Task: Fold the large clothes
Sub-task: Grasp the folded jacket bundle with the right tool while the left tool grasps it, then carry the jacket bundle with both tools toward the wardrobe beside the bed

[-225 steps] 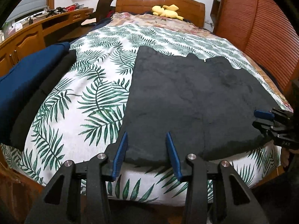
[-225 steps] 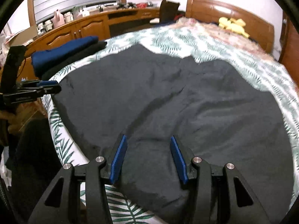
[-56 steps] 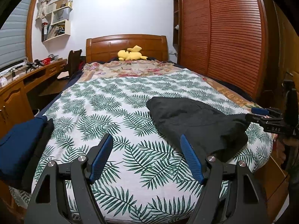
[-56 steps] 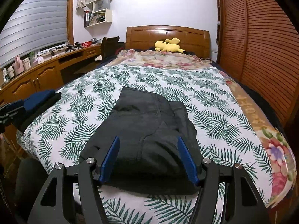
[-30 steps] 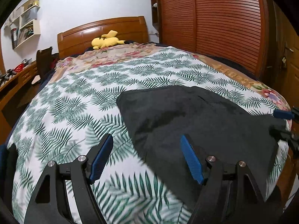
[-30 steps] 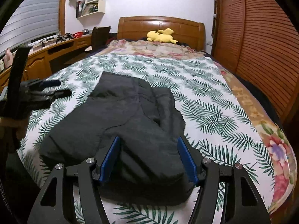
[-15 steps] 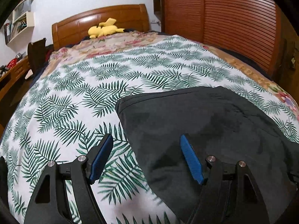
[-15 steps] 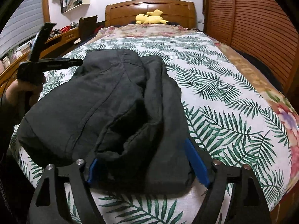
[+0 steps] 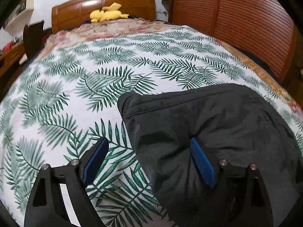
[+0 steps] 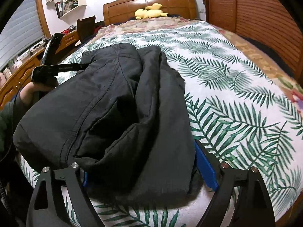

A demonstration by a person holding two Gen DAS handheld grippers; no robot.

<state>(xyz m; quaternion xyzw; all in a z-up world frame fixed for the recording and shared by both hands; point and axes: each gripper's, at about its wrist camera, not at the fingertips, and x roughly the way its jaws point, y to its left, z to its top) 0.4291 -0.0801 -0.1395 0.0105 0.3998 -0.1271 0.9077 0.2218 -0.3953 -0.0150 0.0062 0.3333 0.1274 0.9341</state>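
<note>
A dark grey padded garment (image 9: 217, 128) lies folded into a thick bundle on the palm-leaf bedspread (image 9: 79, 98). My left gripper (image 9: 149, 160) is open, its right finger pressed into the garment's left edge and its left finger over the bedspread. In the right wrist view the garment (image 10: 113, 104) fills the near middle. My right gripper (image 10: 149, 172) is open with the bundle's near end between its wide-spread fingers. The left gripper (image 10: 56, 69) shows there at the garment's far left side, held in a hand.
A yellow plush toy (image 9: 107, 13) lies by the wooden headboard (image 10: 149, 1). A slatted wooden wardrobe (image 9: 246, 19) runs along the right of the bed. A wooden desk and cabinets (image 10: 20, 70) stand on the left, with a chair (image 10: 85, 28) behind.
Both grippers have moved in close to the folded garment. The right gripper's fingers now straddle its near end and the left gripper has dropped onto its left edge.
</note>
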